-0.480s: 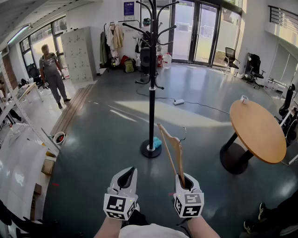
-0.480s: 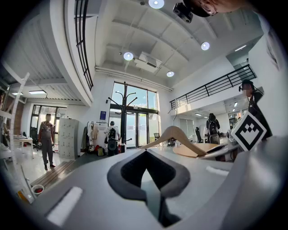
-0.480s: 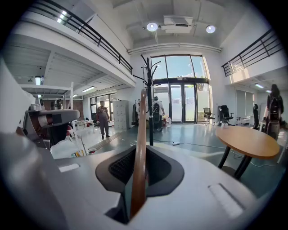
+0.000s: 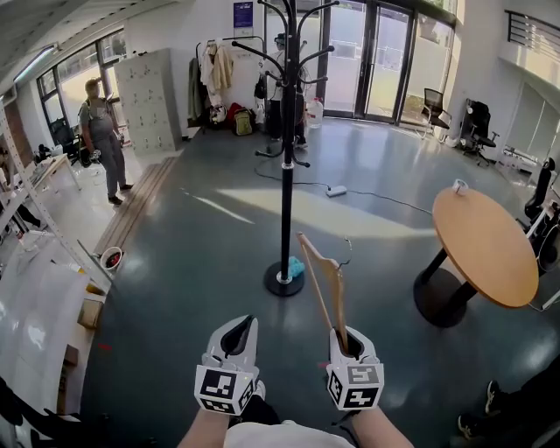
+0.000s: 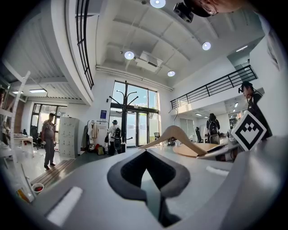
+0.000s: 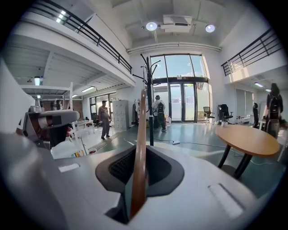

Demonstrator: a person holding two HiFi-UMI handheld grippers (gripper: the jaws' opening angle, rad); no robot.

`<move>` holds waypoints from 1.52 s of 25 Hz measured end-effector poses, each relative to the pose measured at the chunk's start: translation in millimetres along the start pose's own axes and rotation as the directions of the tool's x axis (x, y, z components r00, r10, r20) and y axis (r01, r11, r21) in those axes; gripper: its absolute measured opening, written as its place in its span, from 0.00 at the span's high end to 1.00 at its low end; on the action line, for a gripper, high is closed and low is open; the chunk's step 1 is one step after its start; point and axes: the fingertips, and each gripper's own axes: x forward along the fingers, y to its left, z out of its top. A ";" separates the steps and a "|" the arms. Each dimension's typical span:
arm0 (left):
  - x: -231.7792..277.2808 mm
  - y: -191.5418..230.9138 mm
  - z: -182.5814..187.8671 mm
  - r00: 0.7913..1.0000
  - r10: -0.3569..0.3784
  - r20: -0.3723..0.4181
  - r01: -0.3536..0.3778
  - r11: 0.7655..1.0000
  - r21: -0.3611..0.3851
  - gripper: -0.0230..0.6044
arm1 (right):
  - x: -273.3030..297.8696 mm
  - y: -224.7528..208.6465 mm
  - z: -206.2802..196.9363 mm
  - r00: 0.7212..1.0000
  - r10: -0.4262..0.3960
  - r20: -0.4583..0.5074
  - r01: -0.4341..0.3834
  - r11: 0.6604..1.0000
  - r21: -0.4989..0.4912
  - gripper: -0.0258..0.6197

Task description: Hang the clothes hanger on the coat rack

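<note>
Hanger (image 4: 326, 278): wooden, 1 arm end clamped in right gripper (image 4: 344, 339), rest rising forward from jaws, wire hook at far end. Jaws closed on that arm, wood running straight up between them in right gripper view.
Left gripper (image 4: 237, 332): just left of right one, clear of hanger, jaws together, nothing between.
Coat rack (image 4: 287, 157): black pole, ahead of both grippers, apart from hanger.
Writing: blue wall sign (image 4: 242, 15), too small to read.
Round table (image 4: 486, 246): at right.

Wood hanger (image 4: 336, 293) upright; blk coat rack (image 4: 287, 175) beyond.
</note>
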 end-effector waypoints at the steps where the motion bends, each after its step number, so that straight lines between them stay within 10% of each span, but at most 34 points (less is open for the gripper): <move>1: 1.3 1.7 -0.6 1.000 0.000 -0.001 0.000 1.000 -0.002 0.96 | 1.5 0.0 -0.1 1.000 -0.002 -0.002 0.002 1.000 0.008 0.84; 38: 252.4 211.1 -20.1 0.993 -0.112 -0.034 0.109 0.990 -0.089 0.96 | 270.5 -74.7 79.3 0.958 -0.275 -0.082 0.283 0.953 0.110 0.84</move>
